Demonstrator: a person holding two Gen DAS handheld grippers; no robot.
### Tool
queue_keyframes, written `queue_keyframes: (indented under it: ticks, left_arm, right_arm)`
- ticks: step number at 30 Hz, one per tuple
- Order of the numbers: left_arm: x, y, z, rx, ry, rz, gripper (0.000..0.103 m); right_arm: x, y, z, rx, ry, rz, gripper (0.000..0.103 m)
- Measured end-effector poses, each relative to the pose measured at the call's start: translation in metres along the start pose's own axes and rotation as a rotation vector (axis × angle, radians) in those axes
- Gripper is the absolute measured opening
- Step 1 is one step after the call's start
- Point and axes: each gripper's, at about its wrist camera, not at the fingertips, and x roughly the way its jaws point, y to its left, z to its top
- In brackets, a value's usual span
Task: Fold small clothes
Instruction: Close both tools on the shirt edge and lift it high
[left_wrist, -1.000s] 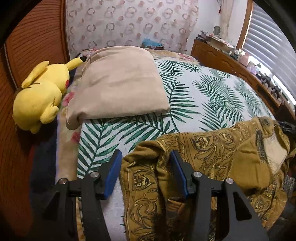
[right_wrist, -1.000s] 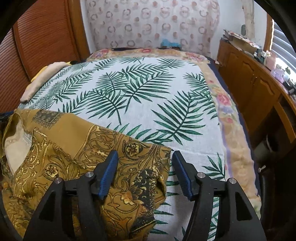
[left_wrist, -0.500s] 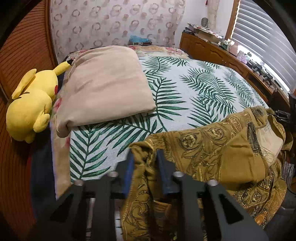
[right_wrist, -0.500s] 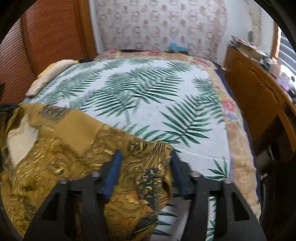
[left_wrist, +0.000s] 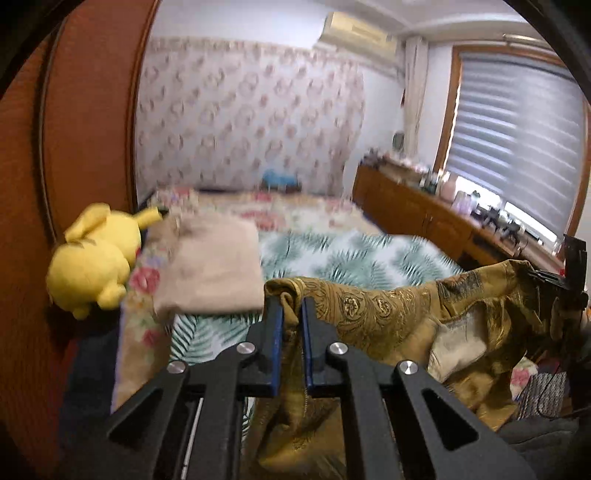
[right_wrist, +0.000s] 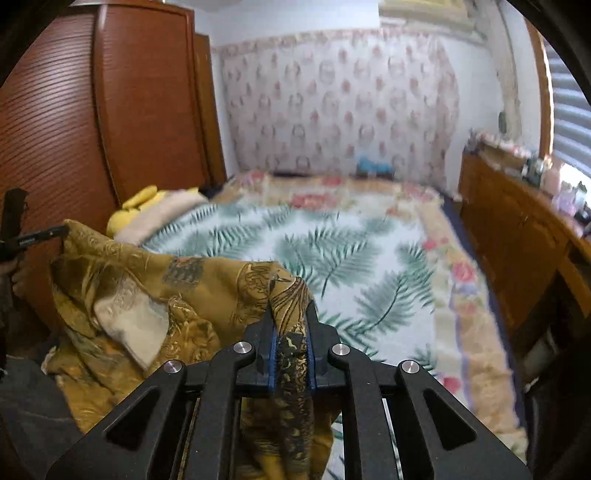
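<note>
A mustard-gold patterned garment (left_wrist: 388, 314) hangs stretched between my two grippers, lifted above the near edge of the bed. My left gripper (left_wrist: 291, 310) is shut on one upper corner of it. My right gripper (right_wrist: 291, 325) is shut on the other corner of the garment (right_wrist: 177, 288). The cloth sags in the middle and shows a pale inner patch (right_wrist: 129, 321). The right gripper's tip (left_wrist: 546, 277) shows at the right of the left wrist view, and the left gripper's tip (right_wrist: 40, 236) at the left of the right wrist view.
The bed has a palm-leaf cover (right_wrist: 351, 251). A beige pillow (left_wrist: 214, 269) and a yellow plush toy (left_wrist: 92, 258) lie at its left side. A wooden wardrobe (right_wrist: 66, 147) stands at the left. A wooden dresser (right_wrist: 517, 229) with small items runs along the right.
Both grippers closed on the garment's corners and lifted it off the bed. The cameras tilted up, so the room's walls now show.
</note>
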Motion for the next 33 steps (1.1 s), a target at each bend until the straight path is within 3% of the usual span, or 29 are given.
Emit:
queue_keyframes:
  ticks: [10, 16, 23, 28, 33]
  left_arm:
    - [-0.099, -0.027, 0.071, 0.092, -0.277, -0.05, 0.006]
    - [-0.128, -0.029, 0.114, 0.144, -0.351, -0.035, 0.006]
    - [-0.171, -0.04, 0.156, 0.213, -0.494, -0.019, 0.006]
    - [-0.184, -0.038, 0.182, 0.223, -0.55, 0.002, 0.006]
    - [-0.168, -0.034, 0.21, 0.227, -0.563, 0.035, 0.006]
  right_arm:
    - [-0.12, 0.003, 0.074, 0.002, -0.235, -0.04, 0.008]
    - [-0.173, 0.023, 0.116, -0.083, -0.325, -0.06, 0.008]
    - [-0.232, 0.034, 0.174, -0.175, -0.47, -0.125, 0.008]
    - [-0.262, 0.042, 0.21, -0.248, -0.542, -0.187, 0.008]
    - [-0.258, 0.039, 0.229, -0.281, -0.536, -0.229, 0.008]
